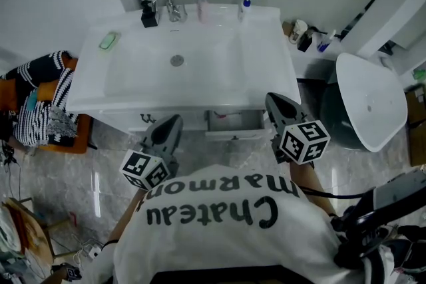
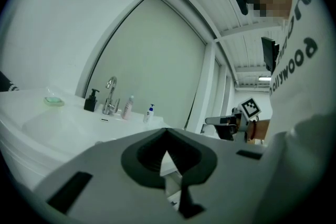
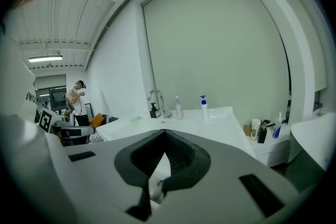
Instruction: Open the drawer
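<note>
Both left claw (image 1: 172, 123) and right claw (image 1: 273, 100) point near-level, jaws together.

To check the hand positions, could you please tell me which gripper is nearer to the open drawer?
Right. The right gripper hangs just beside the right end of the open drawer; the left gripper is farther off, past its left end.

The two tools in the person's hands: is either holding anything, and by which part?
Nothing is held. The left tool and the right tool are both shut with nothing between the jaws.
</note>
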{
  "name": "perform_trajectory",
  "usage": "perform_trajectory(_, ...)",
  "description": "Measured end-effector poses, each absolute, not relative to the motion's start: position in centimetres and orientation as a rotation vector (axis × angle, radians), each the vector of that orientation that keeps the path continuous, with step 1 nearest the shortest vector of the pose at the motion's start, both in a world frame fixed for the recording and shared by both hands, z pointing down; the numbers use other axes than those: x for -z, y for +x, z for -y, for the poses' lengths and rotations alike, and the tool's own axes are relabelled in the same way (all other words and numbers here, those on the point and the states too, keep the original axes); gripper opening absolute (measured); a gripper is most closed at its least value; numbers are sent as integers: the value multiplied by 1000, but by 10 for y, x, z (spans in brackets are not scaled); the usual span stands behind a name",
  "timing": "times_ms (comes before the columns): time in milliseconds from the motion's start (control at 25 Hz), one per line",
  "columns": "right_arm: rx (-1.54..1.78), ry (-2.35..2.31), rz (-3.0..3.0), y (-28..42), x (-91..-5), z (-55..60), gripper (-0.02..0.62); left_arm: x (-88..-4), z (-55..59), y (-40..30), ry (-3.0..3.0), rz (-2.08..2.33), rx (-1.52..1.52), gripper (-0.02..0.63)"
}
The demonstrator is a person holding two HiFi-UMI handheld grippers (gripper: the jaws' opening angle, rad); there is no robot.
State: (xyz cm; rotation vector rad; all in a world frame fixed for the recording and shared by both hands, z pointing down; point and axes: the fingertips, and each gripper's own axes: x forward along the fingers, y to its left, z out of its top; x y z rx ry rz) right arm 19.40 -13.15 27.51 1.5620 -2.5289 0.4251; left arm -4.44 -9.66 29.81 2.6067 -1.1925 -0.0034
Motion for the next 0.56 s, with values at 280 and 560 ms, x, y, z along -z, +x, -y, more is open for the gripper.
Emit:
perform_trajectory(280, -420, 1565, 2522, 192, -274, 133, 11, -297, 98, -48, 2594, 1200, 1, 6)
perform_trajectory(560, -401, 1569, 2514, 192, -272, 133, 9, -295, 98, -50, 2593, 1206, 0, 6)
